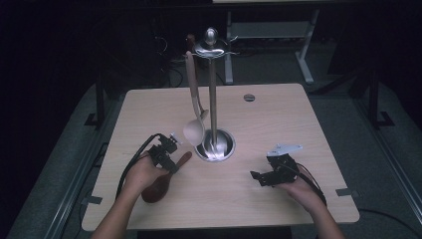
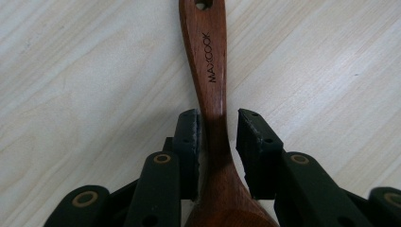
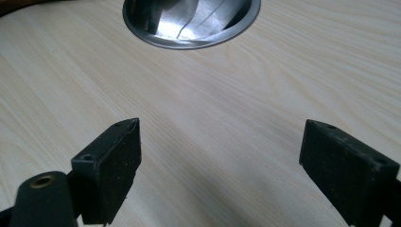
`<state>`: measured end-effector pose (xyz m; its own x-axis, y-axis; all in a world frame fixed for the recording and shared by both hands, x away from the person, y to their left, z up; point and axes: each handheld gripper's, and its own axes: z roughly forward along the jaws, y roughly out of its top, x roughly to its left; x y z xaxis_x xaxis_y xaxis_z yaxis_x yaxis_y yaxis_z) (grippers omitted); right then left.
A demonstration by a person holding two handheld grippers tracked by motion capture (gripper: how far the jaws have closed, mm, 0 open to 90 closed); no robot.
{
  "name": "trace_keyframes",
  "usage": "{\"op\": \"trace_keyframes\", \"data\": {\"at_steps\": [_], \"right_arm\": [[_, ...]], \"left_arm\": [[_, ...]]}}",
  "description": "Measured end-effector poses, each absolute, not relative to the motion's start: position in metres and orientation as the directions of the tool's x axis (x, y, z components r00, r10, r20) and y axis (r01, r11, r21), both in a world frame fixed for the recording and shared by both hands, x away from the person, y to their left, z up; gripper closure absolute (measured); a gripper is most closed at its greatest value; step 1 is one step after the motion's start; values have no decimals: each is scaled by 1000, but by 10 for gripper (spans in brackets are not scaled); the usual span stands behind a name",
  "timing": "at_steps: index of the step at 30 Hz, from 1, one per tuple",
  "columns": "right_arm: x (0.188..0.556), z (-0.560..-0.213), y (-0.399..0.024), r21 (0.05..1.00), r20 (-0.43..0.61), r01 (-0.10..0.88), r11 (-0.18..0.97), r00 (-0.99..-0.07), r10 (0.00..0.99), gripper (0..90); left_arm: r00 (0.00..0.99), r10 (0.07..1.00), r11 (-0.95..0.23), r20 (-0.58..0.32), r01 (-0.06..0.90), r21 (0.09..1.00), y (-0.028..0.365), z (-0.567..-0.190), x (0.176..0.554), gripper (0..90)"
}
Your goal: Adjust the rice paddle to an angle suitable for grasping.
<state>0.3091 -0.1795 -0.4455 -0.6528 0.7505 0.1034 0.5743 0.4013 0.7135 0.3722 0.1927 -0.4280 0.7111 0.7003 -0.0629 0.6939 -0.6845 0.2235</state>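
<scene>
Wooden spoon (image 2: 213, 94) between parted left fingers (image 2: 187, 142)

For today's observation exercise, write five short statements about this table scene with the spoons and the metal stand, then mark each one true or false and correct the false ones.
1. A dark wooden spoon lies on the table. True.
2. The left gripper has the dark spoon's handle between its jaws. True; one pad sits against the handle and a gap shows at the other.
3. The pale spoon lies flat on the table. False: it hangs from the top of the metal stand, bowl downward.
4. The right gripper is clamped on the stand's base. False: its jaws are wide apart over bare table, with the base farther ahead.
5. The dark spoon's handle has a hole near its end. True.
</scene>
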Motion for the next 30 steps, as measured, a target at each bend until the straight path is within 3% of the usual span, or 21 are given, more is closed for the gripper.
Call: {"op": "trace_keyframes", "data": {"at_steps": [16, 30], "right_arm": [[312, -448, -179, 712, 98, 568, 413, -663, 742, 136], [312, -449, -177, 703, 96, 567, 429, -673, 733, 136]], "left_arm": [[714, 700, -699, -11, 688, 198, 194, -434, 373, 755], [730, 683, -708, -36, 673, 213, 201, -433, 373, 789]]}}
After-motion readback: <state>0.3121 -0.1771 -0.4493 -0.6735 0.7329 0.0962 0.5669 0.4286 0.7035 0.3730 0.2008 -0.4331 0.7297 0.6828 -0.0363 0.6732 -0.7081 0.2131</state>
